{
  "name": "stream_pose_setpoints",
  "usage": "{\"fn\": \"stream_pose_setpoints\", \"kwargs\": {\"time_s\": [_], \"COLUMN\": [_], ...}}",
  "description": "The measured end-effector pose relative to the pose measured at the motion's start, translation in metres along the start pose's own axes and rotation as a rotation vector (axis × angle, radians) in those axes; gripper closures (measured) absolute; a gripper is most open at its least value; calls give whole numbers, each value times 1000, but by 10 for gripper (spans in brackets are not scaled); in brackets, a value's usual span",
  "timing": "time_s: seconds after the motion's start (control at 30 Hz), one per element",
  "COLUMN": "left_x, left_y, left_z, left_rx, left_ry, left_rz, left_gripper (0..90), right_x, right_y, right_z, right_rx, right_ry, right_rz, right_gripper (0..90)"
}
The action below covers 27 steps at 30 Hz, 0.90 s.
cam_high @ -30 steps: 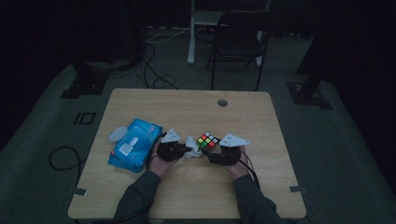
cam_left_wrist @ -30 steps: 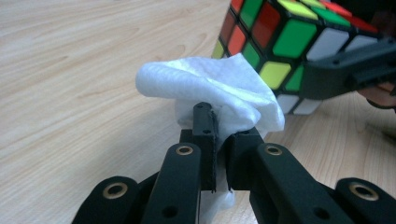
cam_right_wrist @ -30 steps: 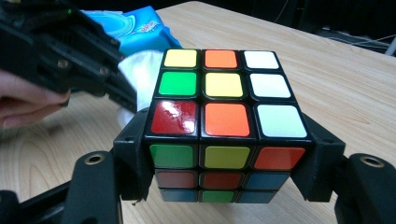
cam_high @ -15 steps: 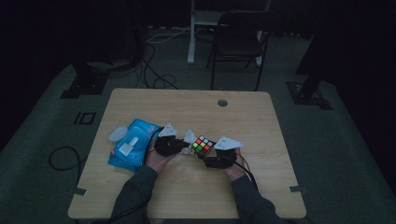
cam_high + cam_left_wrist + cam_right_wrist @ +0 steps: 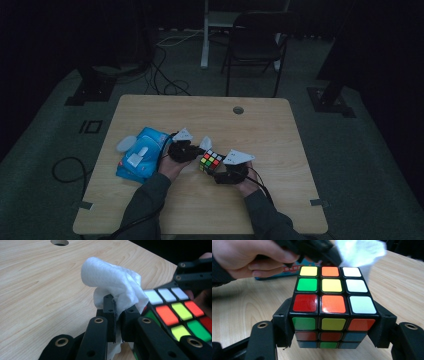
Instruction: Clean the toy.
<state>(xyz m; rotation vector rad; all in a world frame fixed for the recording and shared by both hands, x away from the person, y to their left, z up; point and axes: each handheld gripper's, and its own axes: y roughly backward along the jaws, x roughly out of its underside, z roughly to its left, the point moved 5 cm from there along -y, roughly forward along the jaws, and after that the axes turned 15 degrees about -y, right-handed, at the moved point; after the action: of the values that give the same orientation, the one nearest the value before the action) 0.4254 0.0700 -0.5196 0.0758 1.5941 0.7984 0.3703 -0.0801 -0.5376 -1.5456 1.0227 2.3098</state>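
Two grippers at work near the middle of the worktop, toward its near edge. Right gripper: fingers clamped on the puzzle cube by two opposite side faces, cube just off the surface. Left gripper: fingers nearly together, pinching a white wipe that touches the cube's corner. Cube likely stiff, light, glossy, and its layers can twist, so flat opposite faces low down are the safest hold. Wipe is soft and limp; pinch a bunched fold. Versus the earlier frame: both hands in about the same spot, wipe now up against the cube. Blue wipe pack sits near the left edge.
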Motion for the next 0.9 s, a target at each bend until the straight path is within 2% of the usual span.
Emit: {"fn": "stream_pose_setpoints", "kwargs": {"time_s": [0.27, 0.43, 0.67, 0.9], "left_x": [-6, -11, -20, -28], "left_y": [-2, -2, -2, -4], "left_z": [2, 1, -6, -13], "left_rx": [16, 26, 54, 84], "left_ry": [6, -3, -24, -27], "left_rz": [-10, -16, -31, -50], "left_gripper": [855, 855, 853, 853], "right_x": [3, 5, 6, 7], "right_y": [-4, -6, -8, -9], "right_z": [6, 9, 11, 10], "right_rx": [-21, -31, -32, -29], "right_ry": [14, 22, 29, 31], "right_rz": [11, 21, 27, 28], "right_gripper": [342, 342, 342, 342]}}
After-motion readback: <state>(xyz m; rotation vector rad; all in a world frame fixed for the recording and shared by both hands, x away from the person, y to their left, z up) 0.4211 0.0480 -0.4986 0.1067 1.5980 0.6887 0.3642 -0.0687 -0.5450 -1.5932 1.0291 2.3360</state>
